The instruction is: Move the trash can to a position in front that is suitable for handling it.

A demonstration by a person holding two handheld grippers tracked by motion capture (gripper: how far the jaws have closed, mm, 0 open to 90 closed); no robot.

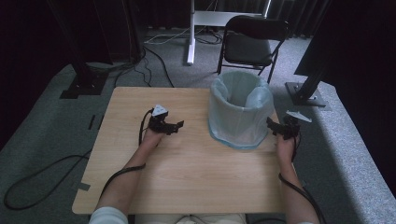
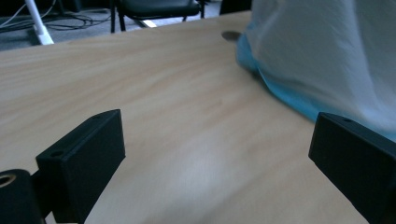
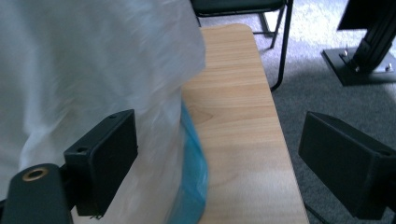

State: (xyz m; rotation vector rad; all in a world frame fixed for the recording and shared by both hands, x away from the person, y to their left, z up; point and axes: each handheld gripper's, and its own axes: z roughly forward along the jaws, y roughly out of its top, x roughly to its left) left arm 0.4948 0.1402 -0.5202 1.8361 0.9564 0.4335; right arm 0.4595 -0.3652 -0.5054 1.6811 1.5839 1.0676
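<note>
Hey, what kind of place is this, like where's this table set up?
Likely a lab or recording room, not a home: black metal frame posts bolted to grey carpet, loose cables on the floor, and a folding chair behind the wooden table.

The light wooden table (image 1: 187, 172) sits in front of the person, and on its right half, toward the far edge, stands the round bin lined with a pale plastic bag (image 1: 240, 109). Left of the bin, over the middle of the table, sits the left gripper (image 1: 175, 126), pointing toward it. The right gripper (image 1: 275, 127) is just beside the bin's right side, at the table's right edge. Behind the table, on the floor, stands a black folding chair (image 1: 252, 44).
</note>
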